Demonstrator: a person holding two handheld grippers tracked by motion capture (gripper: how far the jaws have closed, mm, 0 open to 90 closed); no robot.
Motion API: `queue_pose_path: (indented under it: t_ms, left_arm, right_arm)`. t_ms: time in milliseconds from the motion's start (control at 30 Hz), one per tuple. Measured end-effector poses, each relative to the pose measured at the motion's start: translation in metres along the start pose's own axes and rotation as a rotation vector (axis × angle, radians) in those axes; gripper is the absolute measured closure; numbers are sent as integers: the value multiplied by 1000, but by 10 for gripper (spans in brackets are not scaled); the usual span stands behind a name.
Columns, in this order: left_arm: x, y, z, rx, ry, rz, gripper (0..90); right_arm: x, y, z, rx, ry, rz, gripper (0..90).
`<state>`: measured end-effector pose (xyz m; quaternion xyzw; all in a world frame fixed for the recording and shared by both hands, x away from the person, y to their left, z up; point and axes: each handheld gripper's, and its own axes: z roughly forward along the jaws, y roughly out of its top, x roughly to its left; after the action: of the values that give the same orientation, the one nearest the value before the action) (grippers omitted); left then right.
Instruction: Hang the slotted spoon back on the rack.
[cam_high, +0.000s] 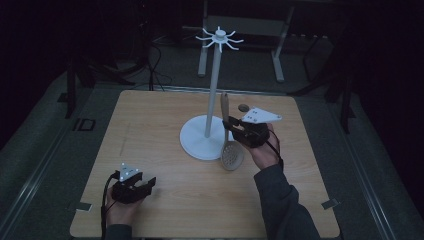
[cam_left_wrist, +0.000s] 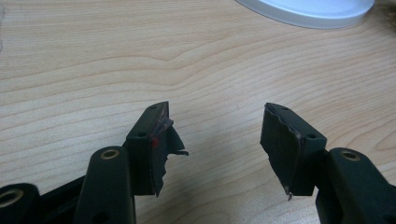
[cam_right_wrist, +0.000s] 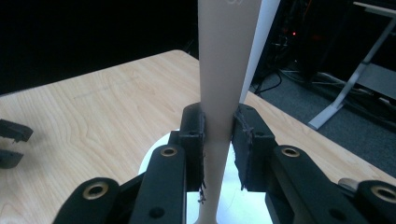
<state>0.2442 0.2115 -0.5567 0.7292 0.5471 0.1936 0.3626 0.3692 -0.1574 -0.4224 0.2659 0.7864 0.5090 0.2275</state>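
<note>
right hand-held gripper (cam_high: 231, 123) pinches a beige slotted spoon (cam_high: 229, 135) by its handle beside the white stand (cam_high: 209, 131), while left hand-held gripper (cam_high: 151, 183) rests spread over the bench (cam_high: 150, 130).

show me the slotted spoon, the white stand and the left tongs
slotted spoon (cam_high: 232, 155), high view, on its perforated bowl
white stand (cam_high: 194, 141), high view, on its round base
left tongs (cam_left_wrist: 217, 140), left gripper view, midway between the open tips

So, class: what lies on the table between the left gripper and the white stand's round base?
Nothing: in the high view, bare wooden tabletop runs from the open left gripper to the stand's base. The left gripper view shows the same bare wood.
</note>
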Motion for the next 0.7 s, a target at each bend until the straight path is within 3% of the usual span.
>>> queue_pose_path:
  t_ms: [700]
  left_arm:
    - [0,0,0,-3,-1,-5,429]
  right_arm:
    - [-11,12,-6,-55,-42,43,745]
